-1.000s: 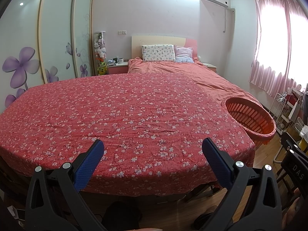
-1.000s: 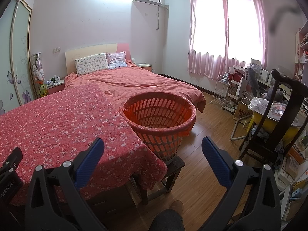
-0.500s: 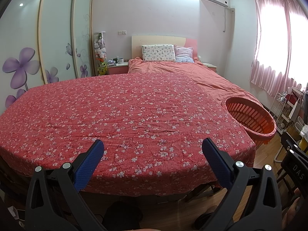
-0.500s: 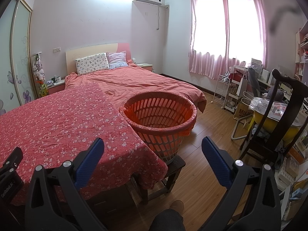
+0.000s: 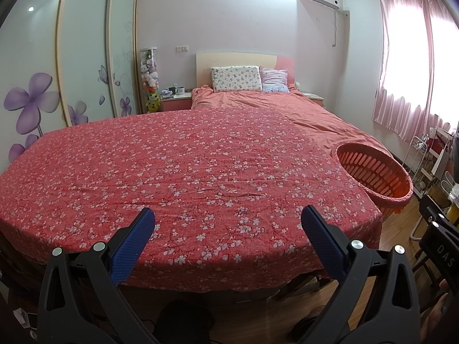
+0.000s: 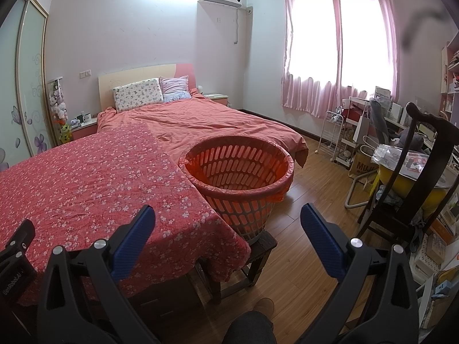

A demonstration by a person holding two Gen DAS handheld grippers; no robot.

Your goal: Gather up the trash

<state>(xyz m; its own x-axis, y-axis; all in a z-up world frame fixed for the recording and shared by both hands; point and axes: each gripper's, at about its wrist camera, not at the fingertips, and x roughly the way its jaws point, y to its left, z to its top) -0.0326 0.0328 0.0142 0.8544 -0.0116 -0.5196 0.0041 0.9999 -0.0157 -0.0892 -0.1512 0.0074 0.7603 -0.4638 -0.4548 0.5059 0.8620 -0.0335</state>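
Over the red flower-print cloth on the desk [image 5: 200,172], my left fingers [image 5: 228,223] and right fingers [image 6: 228,222] gape wide, empty. No trash shows; the orange slatted plastic basket [image 6: 239,177] stands beside the desk, probably light, best gripped at its rim.

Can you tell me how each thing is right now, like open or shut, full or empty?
left gripper: open, holding nothing
right gripper: open, holding nothing
orange basket: upright on a small wooden stool, lined with a bag, no trash seen inside
flowered cloth: spread flat, nothing seen on it
bed: made, pillows at the head
curtains: drawn across the window
wardrobe doors: shut
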